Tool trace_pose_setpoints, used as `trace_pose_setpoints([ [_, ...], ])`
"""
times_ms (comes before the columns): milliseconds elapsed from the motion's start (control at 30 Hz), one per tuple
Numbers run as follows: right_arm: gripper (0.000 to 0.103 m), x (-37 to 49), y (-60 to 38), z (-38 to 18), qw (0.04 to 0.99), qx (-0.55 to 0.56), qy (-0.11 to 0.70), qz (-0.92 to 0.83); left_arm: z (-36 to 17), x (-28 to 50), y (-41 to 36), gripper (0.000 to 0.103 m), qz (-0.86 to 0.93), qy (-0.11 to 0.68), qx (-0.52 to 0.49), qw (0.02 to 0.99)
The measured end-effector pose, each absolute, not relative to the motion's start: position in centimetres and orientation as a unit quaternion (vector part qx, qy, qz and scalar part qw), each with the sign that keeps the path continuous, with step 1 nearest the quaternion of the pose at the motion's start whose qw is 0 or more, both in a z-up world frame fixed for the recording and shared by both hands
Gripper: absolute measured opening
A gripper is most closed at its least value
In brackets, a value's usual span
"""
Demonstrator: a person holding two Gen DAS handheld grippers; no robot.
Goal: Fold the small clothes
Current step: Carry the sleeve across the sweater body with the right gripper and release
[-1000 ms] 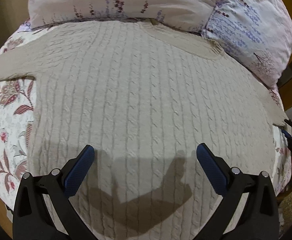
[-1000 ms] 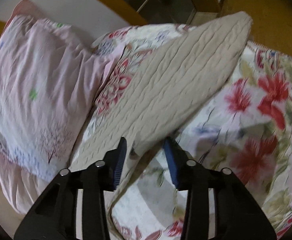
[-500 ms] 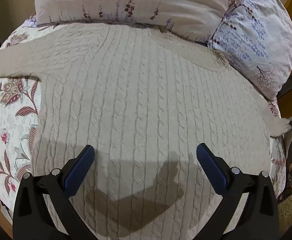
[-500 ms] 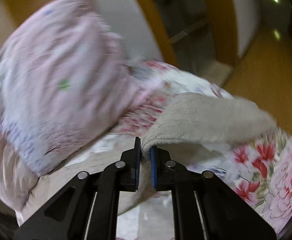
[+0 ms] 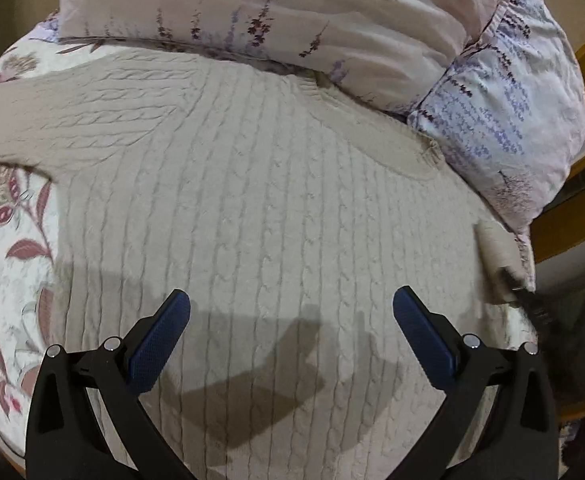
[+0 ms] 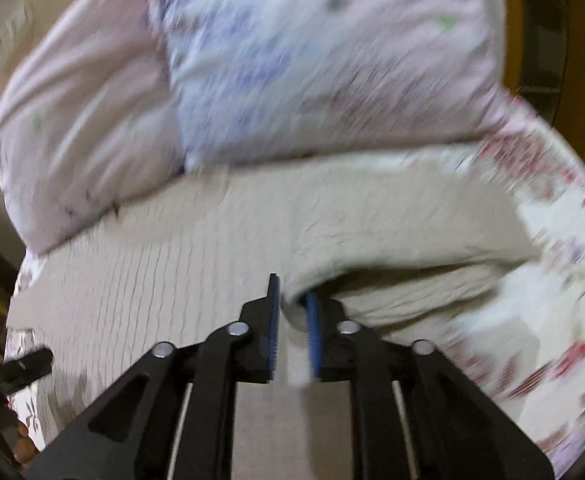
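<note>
A beige cable-knit sweater (image 5: 272,200) lies flat, front down the bed, with its collar towards the pillows. My left gripper (image 5: 292,308) hovers wide open over its lower body, with nothing between the pads. My right gripper (image 6: 292,300) has the cuff end of the right sleeve (image 6: 392,232) between its blue pads and holds it lifted, bent over the sweater's body (image 6: 172,260). Its jaws are opening, with the cloth still filling the gap. In the left wrist view that raised sleeve (image 5: 496,248) shows at the right edge. The other sleeve (image 5: 52,120) lies spread to the left.
Two pale floral pillows (image 5: 292,12) (image 5: 512,100) lie against the sweater's collar. A flowered bedspread (image 5: 8,260) shows on both sides of the sweater. A wooden bed frame (image 5: 564,220) runs along the right. The right wrist view is blurred by motion.
The right gripper shut on the sleeve's cuff, lifted it and swung it in over the sweater's body while rolling. The left gripper crept forward a little and stays open.
</note>
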State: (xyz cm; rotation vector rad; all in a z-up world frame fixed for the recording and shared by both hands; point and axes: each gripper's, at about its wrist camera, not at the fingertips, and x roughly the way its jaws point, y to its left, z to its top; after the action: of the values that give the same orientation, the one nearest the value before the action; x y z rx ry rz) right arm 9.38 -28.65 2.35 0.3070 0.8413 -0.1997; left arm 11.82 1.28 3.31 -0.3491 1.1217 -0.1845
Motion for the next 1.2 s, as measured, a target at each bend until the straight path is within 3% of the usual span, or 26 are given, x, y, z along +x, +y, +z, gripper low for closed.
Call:
trace_pose_setpoints([
  [67,0.060,9.1,-28.1,1.6,0.889,0.181,0.412,-0.084,3.3,11.9,1.4,0.102,-0.097,0.531,-0.159,0.827],
  [133,0.064,8.2,-28.6,2.2,0.890,0.226,0.389,-0.080,3.1,11.9,1.7,0.102,-0.104,0.534,-0.162,0.823],
  [333,0.064,5.8,-35.6,2.7,0.852,0.380,0.327,-0.151,2.6,12.1,3.0,0.102,-0.107,0.542,-0.183,0.813],
  [567,0.038,5.9,-41.6,1.8,0.818,0.451,0.299,-0.196,2.6,12.0,3.7,0.100,-0.100,0.541,-0.186,0.814],
  [700,0.031,5.6,-42.5,1.3,0.811,0.457,0.300,-0.209,2.7,12.0,3.9,0.096,-0.096,0.541,-0.188,0.814],
  [767,0.016,5.7,-42.7,1.1,0.809,0.454,0.301,-0.218,2.7,12.0,3.9,0.095,-0.098,0.541,-0.188,0.814],
  [833,0.008,6.0,-42.6,1.1,0.813,0.444,0.303,-0.224,2.8,12.1,3.9,0.091,-0.099,0.540,-0.190,0.814],
  [1200,0.008,10.5,-30.1,8.5,0.924,0.233,0.285,-0.104,3.3,13.5,3.8,0.078,-0.140,0.529,-0.229,0.805],
])
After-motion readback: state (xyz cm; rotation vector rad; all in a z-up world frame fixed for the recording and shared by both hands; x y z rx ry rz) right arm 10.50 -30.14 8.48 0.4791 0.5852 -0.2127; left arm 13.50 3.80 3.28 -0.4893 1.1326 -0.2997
